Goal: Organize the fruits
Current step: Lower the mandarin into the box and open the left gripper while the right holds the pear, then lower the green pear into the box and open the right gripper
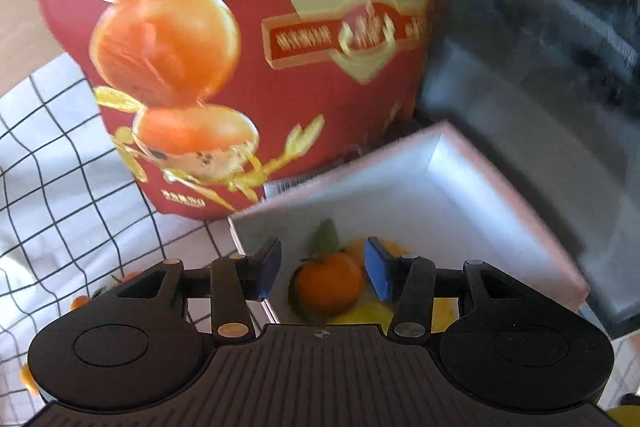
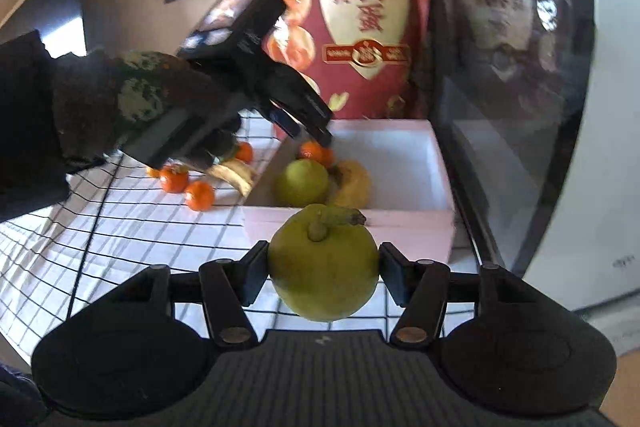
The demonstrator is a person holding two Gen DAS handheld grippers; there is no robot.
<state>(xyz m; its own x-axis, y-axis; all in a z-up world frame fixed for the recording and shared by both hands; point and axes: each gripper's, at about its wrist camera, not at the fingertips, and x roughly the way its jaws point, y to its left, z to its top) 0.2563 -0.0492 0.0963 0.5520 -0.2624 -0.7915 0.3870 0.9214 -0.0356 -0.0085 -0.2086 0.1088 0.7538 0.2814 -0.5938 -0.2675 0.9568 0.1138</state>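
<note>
White cloth with a black grid point(image 2: 120, 227) covers the worktop, and a large red snack bag point(image 2: 360, 19) is propped at the far side against the dark glass of an appliance point(image 2: 520, 87). A pale box point(image 2: 440, 163) stands on the cloth just in front of the bag, and part of the sorting is seen to be done: a green pear point(image 2: 302, 182), a yellow fruit point(image 2: 354, 183) and a mandarin point(image 2: 312, 150) already lie inside it. The left gripper point(image 1: 322, 269) is held over the near left corner of the box with its blue pads apart; the boxed mandarin is seen between them, but no pad is shown pressing on it, so the jaws are judged released. The right gripper point(image 2: 323, 269) is clamped on a second green pear point(image 2: 323, 263), held stem-up on the near side of the box, clear of the cloth and not yet placed. Outside the box, to its left, loose mandarins point(image 2: 200, 195) and what appears to be a banana point(image 2: 236, 175) are left on the cloth. The task is judged roughly half finished: the held pear and the remaining loose fruit have still to be boxed.
</note>
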